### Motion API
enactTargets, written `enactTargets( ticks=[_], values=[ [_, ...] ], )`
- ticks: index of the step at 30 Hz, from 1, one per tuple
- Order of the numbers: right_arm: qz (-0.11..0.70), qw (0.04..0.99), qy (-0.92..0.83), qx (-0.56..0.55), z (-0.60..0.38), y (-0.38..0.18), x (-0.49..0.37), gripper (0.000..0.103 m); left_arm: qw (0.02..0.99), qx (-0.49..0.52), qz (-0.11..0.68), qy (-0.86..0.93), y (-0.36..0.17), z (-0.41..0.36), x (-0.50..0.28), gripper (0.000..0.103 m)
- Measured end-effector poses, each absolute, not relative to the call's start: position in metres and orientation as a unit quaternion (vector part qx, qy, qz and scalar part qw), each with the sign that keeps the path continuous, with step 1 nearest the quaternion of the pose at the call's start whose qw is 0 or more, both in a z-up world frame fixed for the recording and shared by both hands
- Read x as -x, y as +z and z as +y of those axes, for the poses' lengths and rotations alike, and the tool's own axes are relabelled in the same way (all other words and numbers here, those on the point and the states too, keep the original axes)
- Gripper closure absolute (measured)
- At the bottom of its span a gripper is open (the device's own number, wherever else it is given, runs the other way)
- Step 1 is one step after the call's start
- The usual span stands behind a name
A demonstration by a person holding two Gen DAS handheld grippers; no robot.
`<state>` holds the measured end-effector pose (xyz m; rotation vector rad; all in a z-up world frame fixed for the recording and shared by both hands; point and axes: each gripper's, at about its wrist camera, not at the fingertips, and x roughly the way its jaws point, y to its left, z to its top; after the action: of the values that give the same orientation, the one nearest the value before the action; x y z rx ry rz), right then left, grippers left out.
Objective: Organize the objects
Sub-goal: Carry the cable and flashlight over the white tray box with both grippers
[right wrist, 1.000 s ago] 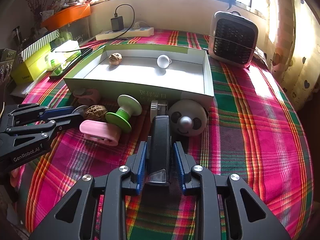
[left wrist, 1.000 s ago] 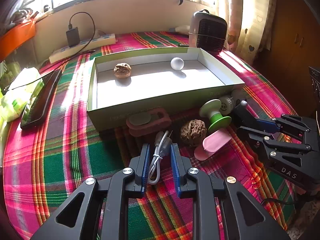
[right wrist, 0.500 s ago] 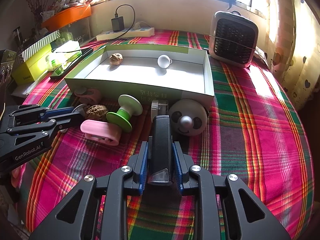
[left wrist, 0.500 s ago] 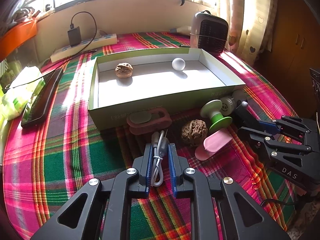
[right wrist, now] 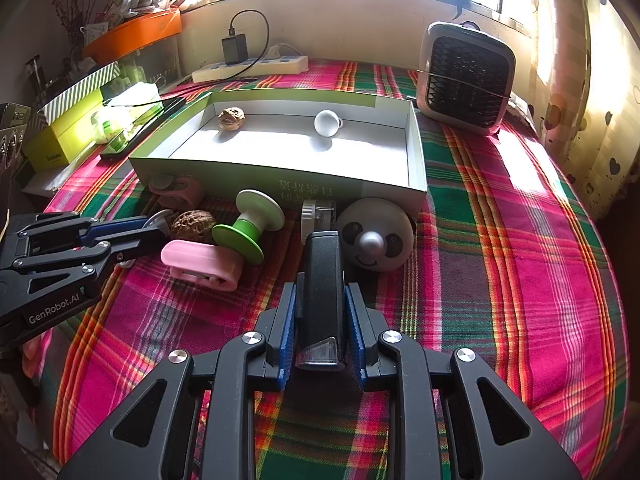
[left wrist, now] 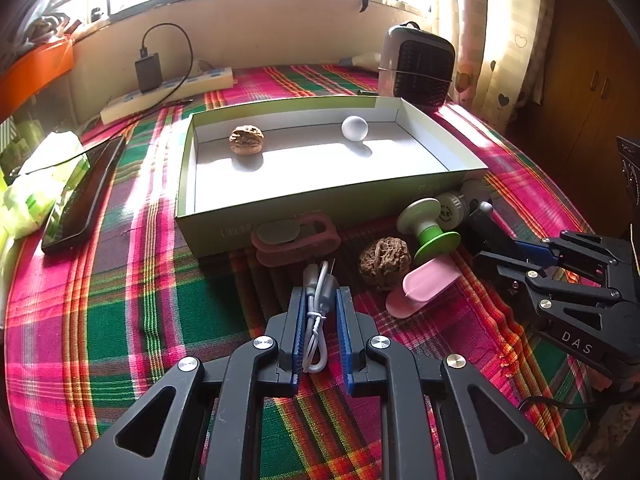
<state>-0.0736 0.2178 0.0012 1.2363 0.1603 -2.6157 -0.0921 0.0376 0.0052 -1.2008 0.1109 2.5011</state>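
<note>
Left tongs (left wrist: pixel 318 312) clamping white cable (left wrist: pixel 316 320), right tongs (right wrist: pixel 320 320) clamping black stapler (right wrist: pixel 322 292)

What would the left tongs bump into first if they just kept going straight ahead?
Probably the dark red clip lying against the green box's front wall. The left tongs, shut on the white cable, point right at it, though depth is hard to judge.

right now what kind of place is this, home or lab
Most likely a home, on a table by a window: a plaid tablecloth, heart-print curtains, and a power strip with a charger plugged in.
</note>
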Motion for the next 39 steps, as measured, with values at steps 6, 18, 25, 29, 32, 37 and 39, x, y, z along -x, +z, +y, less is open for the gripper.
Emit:
enactTargets(
  ticks=[6, 18, 25, 29, 32, 37, 39],
  values=[
    [0.051, 0.124, -0.897, -0.421, 0.218, 0.003, 0.072, 0.078, 0.187, 0.427, 0.033, 0.884, 0.006, 0.039, 0.089, 0.090],
    [0.042, 0.133, -0.900, -0.413, 0.218, 0.012, 0.070, 0.079, 0.191, 0.415, 0.020, 0.890, 0.021, 0.039, 0.082, 0.090],
    [0.035, 0.141, -0.903, -0.404, 0.220, 0.023, 0.069, 0.079, 0.199, 0.402, 0.019, 0.894, 0.034, 0.042, 0.082, 0.090],
    [0.031, 0.142, -0.906, -0.397, 0.223, 0.032, 0.072, 0.079, 0.202, 0.399, 0.017, 0.894, 0.040, 0.044, 0.088, 0.090],
    [0.035, 0.142, -0.907, -0.394, 0.223, 0.037, 0.077, 0.079, 0.203, 0.394, 0.016, 0.896, 0.046, 0.046, 0.094, 0.090],
    [0.034, 0.144, -0.907, -0.394, 0.224, 0.042, 0.088, 0.079, 0.203, 0.390, 0.014, 0.898, 0.053, 0.049, 0.108, 0.090],
    [0.037, 0.145, -0.907, -0.394, 0.223, 0.044, 0.094, 0.079, 0.204, 0.385, 0.020, 0.900, 0.057, 0.053, 0.113, 0.090]
  ],
)
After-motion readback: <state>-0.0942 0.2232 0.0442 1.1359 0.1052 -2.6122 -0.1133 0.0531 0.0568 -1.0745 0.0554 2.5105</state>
